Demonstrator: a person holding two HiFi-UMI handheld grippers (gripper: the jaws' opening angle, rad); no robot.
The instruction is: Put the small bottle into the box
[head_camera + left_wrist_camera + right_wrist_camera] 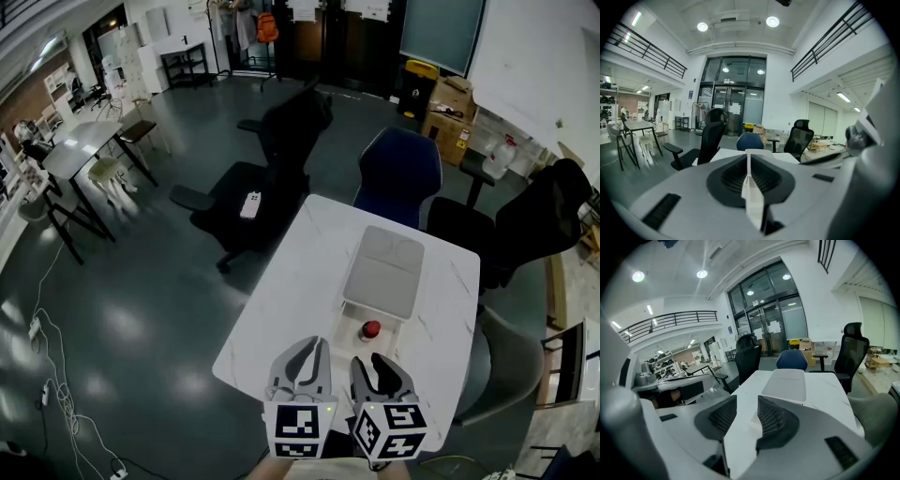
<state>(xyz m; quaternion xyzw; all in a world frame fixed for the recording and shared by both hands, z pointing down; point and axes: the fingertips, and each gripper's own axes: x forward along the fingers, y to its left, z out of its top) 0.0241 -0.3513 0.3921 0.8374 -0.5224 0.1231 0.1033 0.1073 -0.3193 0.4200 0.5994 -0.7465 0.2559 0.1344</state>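
Observation:
A white box [349, 314] lies on the white table [300, 281] with its grey-white lid [384, 270] folded open toward the far side. A small red-topped bottle [371, 329] stands at the box's near part, seemingly inside it. Both grippers hover side by side over the table's near edge, short of the box. My left gripper [309, 349] [747, 161] is shut, its pads meeting with nothing between them. A narrow gap shows between the jaws of my right gripper [373, 362] [746, 403], which is open and empty. The right gripper view shows the lid [785, 385] ahead; the bottle is hidden there.
A blue chair [398, 173] stands at the table's far end. Black office chairs stand to the left [272, 159] and right [544, 220], and a grey chair [506, 366] is at the near right. Cardboard boxes [448, 111] stand beyond, and cables [47, 375] run across the floor at left.

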